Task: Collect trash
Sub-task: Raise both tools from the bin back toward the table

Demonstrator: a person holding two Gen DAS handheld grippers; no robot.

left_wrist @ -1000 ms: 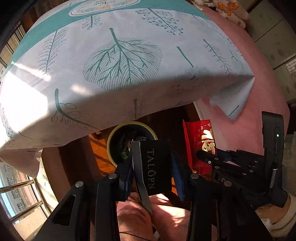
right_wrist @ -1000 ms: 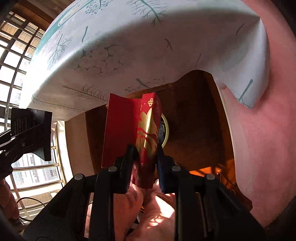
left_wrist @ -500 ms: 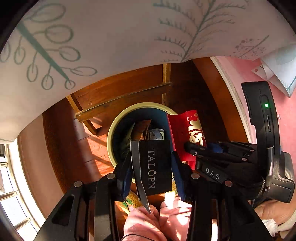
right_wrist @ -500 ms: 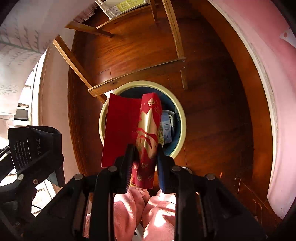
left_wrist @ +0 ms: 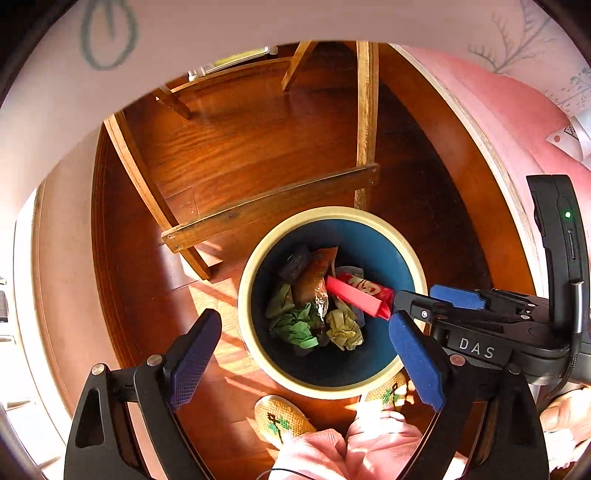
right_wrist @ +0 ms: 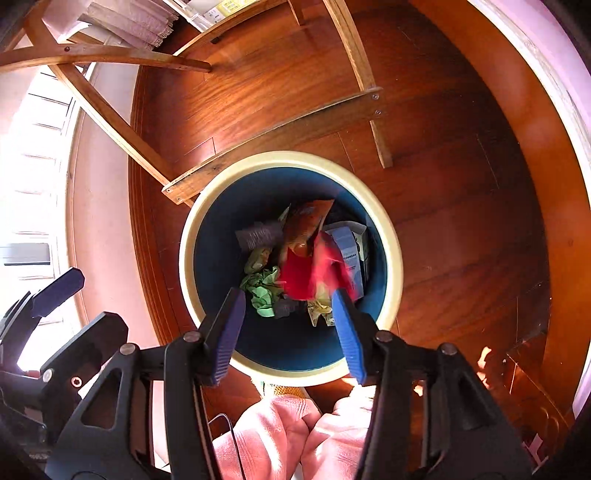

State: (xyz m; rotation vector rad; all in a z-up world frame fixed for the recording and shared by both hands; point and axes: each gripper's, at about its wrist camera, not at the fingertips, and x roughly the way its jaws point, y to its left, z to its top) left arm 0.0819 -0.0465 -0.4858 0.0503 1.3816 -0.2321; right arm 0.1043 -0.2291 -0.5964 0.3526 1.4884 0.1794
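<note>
A round bin with a cream rim (left_wrist: 255, 258) (right_wrist: 192, 221) and blue inside stands on the wooden floor, holding several pieces of trash. A red packet (left_wrist: 356, 291) (right_wrist: 314, 269) is blurred in the right wrist view, falling into the bin. My left gripper (left_wrist: 306, 347) is open and empty above the bin's near-left rim. My right gripper (right_wrist: 290, 319) is open above the bin's near side, just behind the red packet; it also shows in the left wrist view (left_wrist: 436, 301). Crumpled green paper (left_wrist: 295, 325) (right_wrist: 264, 288) and a brown wrapper (left_wrist: 312, 280) (right_wrist: 304, 225) lie inside.
Wooden table legs and a cross brace (left_wrist: 269, 206) (right_wrist: 273, 129) stand just behind the bin. A pink bed edge (left_wrist: 517, 122) runs along the right. The person's slippers (left_wrist: 282, 417) and pink trouser legs are below the grippers. Tablecloth hangs at the top (left_wrist: 221, 22).
Both grippers dropped below the table edge to above the bin and opened. The black TALON packet left my left gripper; the red packet left my right gripper and is falling in.
</note>
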